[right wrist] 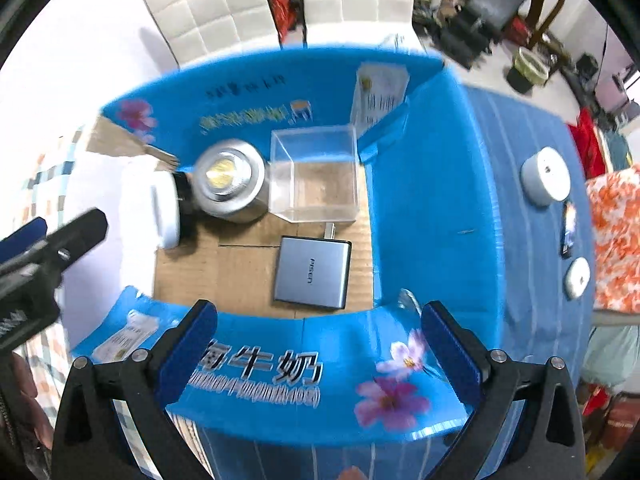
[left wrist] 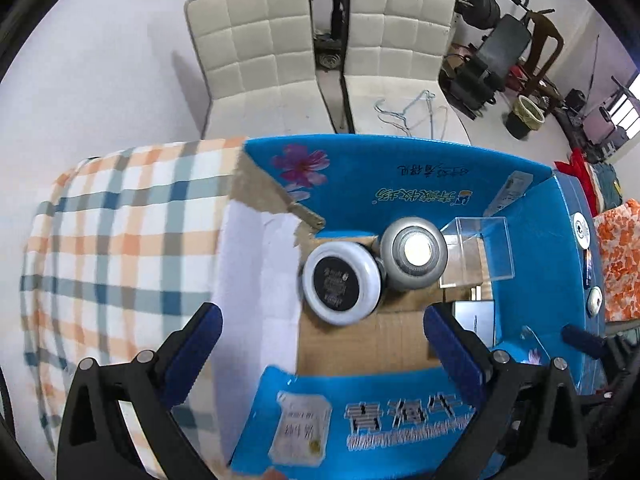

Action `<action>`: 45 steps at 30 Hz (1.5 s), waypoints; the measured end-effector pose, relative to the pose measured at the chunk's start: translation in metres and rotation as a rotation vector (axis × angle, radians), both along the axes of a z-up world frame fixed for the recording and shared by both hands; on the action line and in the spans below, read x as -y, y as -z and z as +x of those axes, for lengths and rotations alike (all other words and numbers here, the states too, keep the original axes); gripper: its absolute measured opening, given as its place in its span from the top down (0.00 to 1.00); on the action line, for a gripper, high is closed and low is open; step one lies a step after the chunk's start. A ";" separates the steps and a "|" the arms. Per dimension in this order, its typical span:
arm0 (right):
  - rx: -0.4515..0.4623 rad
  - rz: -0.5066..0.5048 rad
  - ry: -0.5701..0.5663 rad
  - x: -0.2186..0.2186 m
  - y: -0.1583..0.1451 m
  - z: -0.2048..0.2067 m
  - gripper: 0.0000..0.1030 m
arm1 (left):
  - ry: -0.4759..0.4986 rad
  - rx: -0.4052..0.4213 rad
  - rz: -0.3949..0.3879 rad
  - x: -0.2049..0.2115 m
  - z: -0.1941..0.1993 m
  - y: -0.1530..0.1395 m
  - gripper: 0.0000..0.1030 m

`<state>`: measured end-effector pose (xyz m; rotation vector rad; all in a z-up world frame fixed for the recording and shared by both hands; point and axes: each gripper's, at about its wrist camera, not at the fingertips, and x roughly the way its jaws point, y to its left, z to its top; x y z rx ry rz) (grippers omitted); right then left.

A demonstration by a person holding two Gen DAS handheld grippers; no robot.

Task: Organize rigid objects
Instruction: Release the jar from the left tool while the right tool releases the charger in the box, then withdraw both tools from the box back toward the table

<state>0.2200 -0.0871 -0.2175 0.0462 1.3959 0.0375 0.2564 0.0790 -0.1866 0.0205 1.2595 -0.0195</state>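
The left tool (left wrist: 322, 350) hangs over the near left part of a blue cardboard box (left wrist: 400, 176), its blue-padded fingers (left wrist: 192, 354) spread wide with nothing between them. The right tool (right wrist: 318, 344) hovers over the box's near wall, its fingers (right wrist: 450, 354) also wide apart and holding nothing.

The box stands open on the tabletop with its flaps folded out, its brown floor showing. Inside, at the far left, lies a round white-rimmed tin with a black face (left wrist: 341, 283), tilted on its side. Touching it on the right is a silver cylinder with a shiny centre (left wrist: 413, 253). Right of the cylinder, just beside it, sits a clear plastic cube (right wrist: 314, 174) against the far right corner of the box. Nearer than the cube, a flat grey charger block (right wrist: 312, 272) lies on the box floor, its plug prongs pointing toward the cube.

Outside the box, toward the tabletop's right edge, on the blue flap or cover there, rest a white round puck (right wrist: 546, 176), a small white oval case (right wrist: 577, 278) and a small dark item between them, too blurred to name. A plaid cloth (left wrist: 120, 240) covers the tabletop left of the box. Two white padded chairs (left wrist: 256, 52) stand beyond the far edge.
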 end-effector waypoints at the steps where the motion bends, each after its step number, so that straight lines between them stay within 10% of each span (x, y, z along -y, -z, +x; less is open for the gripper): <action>1: 0.008 0.009 -0.006 -0.002 -0.006 -0.003 0.00 | -0.010 -0.001 0.012 0.000 -0.006 -0.005 0.00; 27: 0.223 0.121 0.001 0.026 -0.178 -0.118 0.00 | 0.013 0.208 0.019 0.025 -0.119 -0.159 0.00; 37: 0.182 0.088 0.115 0.132 -0.162 -0.135 0.00 | 0.069 0.185 -0.015 0.096 -0.130 -0.151 0.00; 45: 0.028 0.041 0.218 0.244 -0.087 -0.139 0.00 | 0.198 0.031 -0.085 0.200 -0.126 -0.079 0.00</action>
